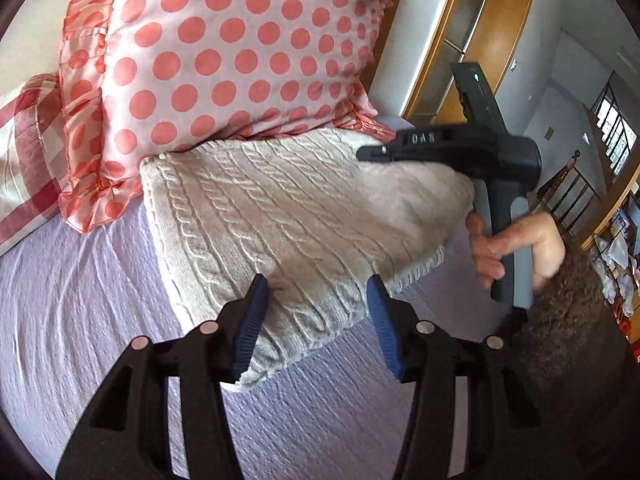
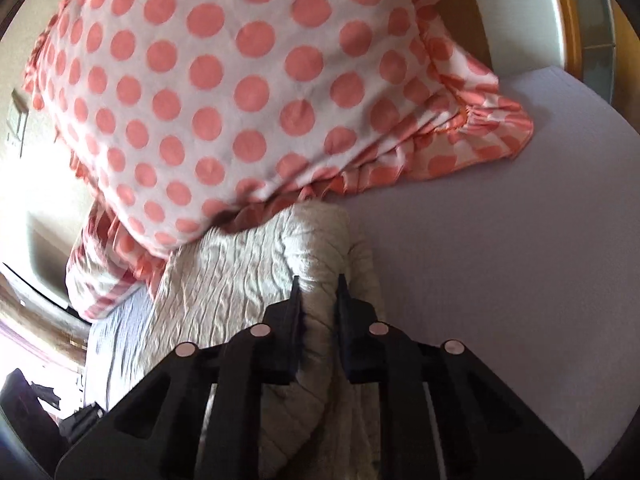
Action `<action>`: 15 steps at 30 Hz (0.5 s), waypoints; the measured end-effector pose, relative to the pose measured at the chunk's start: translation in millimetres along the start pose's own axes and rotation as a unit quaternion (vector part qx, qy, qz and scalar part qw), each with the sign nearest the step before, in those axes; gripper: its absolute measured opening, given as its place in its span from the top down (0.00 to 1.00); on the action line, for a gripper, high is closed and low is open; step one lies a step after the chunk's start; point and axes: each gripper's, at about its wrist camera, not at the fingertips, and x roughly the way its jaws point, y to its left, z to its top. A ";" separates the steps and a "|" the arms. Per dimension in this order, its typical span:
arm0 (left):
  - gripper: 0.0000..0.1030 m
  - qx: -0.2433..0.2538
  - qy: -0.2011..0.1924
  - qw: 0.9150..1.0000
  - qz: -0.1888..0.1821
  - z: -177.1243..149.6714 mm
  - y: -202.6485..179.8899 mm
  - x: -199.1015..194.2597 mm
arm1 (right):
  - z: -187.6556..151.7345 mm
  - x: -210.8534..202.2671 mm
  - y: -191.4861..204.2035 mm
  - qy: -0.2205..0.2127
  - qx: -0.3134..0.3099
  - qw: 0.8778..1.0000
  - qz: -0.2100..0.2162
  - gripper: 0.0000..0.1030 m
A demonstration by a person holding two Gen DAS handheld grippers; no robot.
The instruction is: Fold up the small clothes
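A cream cable-knit sweater [image 1: 288,224] lies folded on the lilac bedspread [image 1: 72,312], its far edge against the polka-dot pillow. My left gripper [image 1: 318,292] is open, its blue pads on either side of the sweater's near edge. My right gripper [image 2: 318,288] is shut on a bunched fold of the sweater [image 2: 248,264] at its right side. In the left wrist view the right gripper's black body [image 1: 472,148] shows at the sweater's far right, held by a hand [image 1: 516,244].
A white pillow with coral dots [image 1: 236,48] stands at the head of the bed, also in the right wrist view [image 2: 240,80]. A red checked pillow [image 1: 28,152] lies left of it. A wooden headboard [image 1: 480,32] is behind. Lilac bedspread [image 2: 500,260] extends to the right.
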 end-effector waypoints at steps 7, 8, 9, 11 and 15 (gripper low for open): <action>0.51 -0.002 -0.008 1.000 -0.001 -6.9 0.0 -6.5 | -6.0 -29.4 -8.0 -0.028 0.014 0.999 -0.008 0.85; 0.51 -0.017 -0.015 1.000 -0.014 -6.9 6.4 -14.6 | -8.7 -47.3 -5.0 -0.050 0.012 0.998 0.022 0.80; 0.51 -0.031 -0.023 0.999 -0.020 -7.5 12.4 -22.6 | -12.6 -61.0 2.1 -0.062 0.000 0.997 0.054 0.73; 0.51 -0.050 -0.034 0.998 -0.020 -8.4 23.2 -33.6 | -25.2 -76.2 23.2 -0.062 -0.041 0.992 0.099 0.42; 0.50 -0.093 -0.039 0.995 -0.020 -10.8 42.5 -43.0 | -62.3 -49.9 44.2 0.029 -0.092 0.993 0.068 0.38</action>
